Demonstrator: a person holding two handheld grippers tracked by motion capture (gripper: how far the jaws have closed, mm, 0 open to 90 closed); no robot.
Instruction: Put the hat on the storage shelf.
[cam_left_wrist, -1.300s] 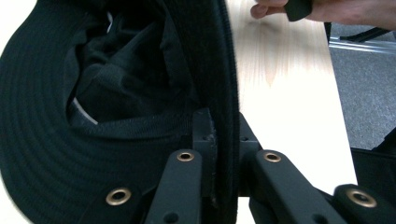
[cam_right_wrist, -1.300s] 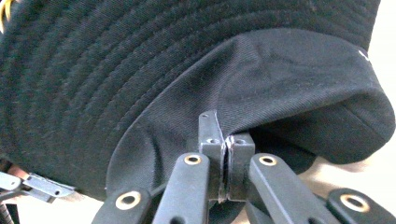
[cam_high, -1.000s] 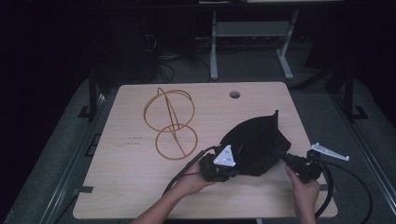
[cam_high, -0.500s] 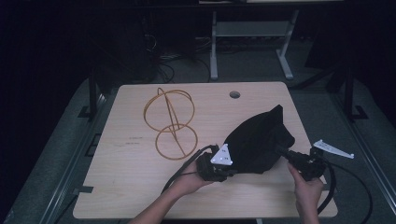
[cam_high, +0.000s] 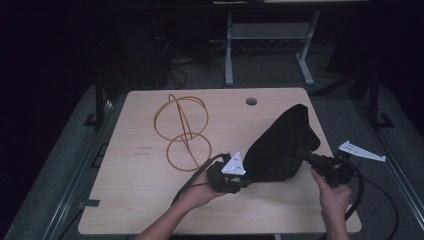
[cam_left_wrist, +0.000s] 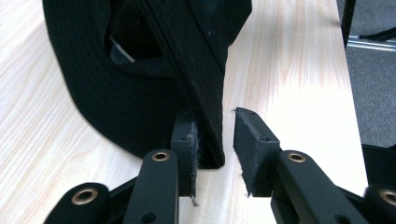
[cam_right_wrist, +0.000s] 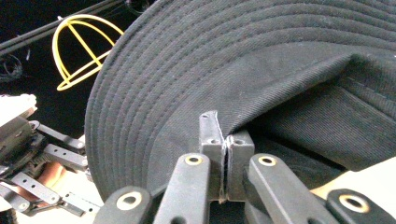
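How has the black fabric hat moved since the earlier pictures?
Yes. The black fabric hat has tipped upward: its top edge now reaches closer to the round hole in the table.

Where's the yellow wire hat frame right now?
In the high view, the yellow wire frame lies on the table's far left, apart from the black hat.

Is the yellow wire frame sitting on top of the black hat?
No, the yellow wire frame stands on the bare wooden table, apart from the black hat, which lies further right.
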